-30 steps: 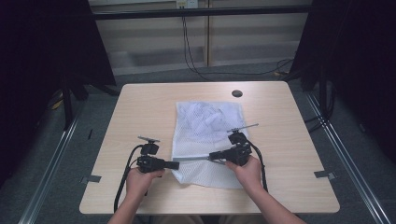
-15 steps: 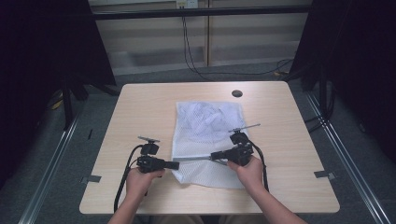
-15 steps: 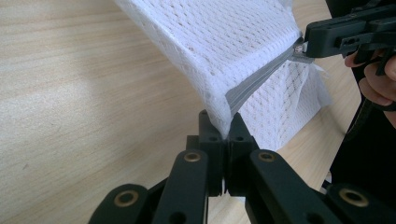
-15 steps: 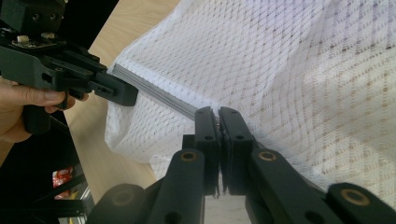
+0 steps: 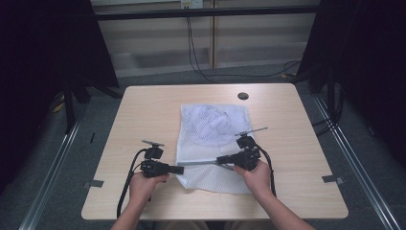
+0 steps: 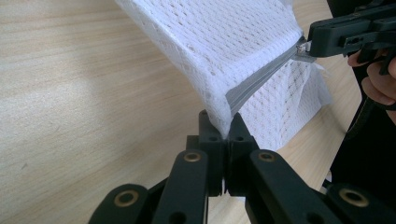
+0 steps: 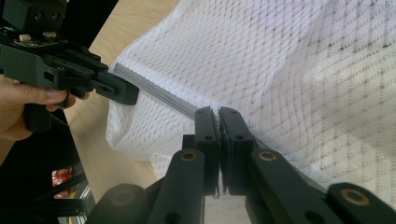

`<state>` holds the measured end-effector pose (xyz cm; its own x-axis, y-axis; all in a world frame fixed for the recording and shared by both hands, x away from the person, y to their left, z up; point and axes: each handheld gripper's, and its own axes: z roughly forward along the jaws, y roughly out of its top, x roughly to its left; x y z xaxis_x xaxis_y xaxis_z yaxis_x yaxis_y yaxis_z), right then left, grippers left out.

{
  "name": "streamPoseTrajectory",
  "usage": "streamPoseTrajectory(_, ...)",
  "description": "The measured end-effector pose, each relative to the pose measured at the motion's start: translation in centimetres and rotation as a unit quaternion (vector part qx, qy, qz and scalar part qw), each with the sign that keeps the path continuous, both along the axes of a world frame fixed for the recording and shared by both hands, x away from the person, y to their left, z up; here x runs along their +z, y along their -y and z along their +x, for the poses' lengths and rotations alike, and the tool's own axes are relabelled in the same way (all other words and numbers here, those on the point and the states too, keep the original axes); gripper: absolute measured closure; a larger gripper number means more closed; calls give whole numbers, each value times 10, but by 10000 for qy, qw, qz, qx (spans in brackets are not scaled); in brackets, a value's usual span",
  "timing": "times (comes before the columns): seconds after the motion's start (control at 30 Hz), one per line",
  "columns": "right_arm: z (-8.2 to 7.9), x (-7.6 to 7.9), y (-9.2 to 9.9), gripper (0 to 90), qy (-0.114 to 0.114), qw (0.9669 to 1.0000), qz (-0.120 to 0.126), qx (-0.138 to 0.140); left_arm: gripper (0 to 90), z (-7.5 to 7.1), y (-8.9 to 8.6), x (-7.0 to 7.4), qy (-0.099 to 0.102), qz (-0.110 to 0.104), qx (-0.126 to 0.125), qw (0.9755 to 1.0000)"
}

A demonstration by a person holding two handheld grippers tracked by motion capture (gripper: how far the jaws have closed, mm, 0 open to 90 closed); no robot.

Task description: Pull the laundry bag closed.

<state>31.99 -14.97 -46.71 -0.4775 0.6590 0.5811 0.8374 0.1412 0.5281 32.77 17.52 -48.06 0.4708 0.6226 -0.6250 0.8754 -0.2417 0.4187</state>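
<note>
Left tool [image 6: 223,133] pinches mesh bag [image 5: 210,129] corner; right tool [image 7: 218,116] pinches zipper pull [image 6: 303,50]. I judge zipper [image 5: 198,163] mostly closed; final stretch remains.

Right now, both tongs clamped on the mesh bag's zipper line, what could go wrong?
1. The left tongs pinch only the corner of the white mesh laundry bag; a hard pull could slip it free.
2. The right tongs sit on the grey zipper, probably its small pull; they could lose it.
3. The thin mesh may snag.
</note>
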Motion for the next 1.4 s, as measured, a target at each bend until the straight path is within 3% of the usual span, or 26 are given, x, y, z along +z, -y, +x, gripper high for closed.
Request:
streamPoseTrajectory(0.53, -2, 0, 4, 873, 16, 9999, -86, -50, 888, 0, -2, 0, -20, -15, 136, 9999)
streamPoseTrajectory(0.57, -2, 0, 6, 873, 27, 9999, -102, -85, 889, 1, -4, 1, 28, 61, 89, 9999)
streamPoseTrajectory(0.7, -2, -1, 16, 873, 9, 9998, -81, -193, 888, -1, -5, 3, -27, -75, 130, 9999)
streamPoseTrajectory(0.73, -2, 0, 17, 873, 14, 9998, -70, -186, 888, -1, -4, 4, -10, -45, 193, 9998)
streamPoseTrajectory(0.77, -3, 0, 17, 873, 22, 9998, -82, -182, 888, -1, -4, 4, 50, 8, 81, 10000)
streamPoseTrajectory(0.83, -3, 0, 18, 873, 35, 9998, -86, -191, 889, -1, -3, 3, -6, -33, 192, 9998)
streamPoseTrajectory(1.1, -4, 0, 18, 873, 29, 9998, -64, -180, 888, -2, -2, 3, -35, -82, 257, 9996)
streamPoseTrajectory(1.4, -4, -1, 18, 873, 20, 9998, -33, -174, 888, 0, -5, 2, 23, 15, 125, 9999)
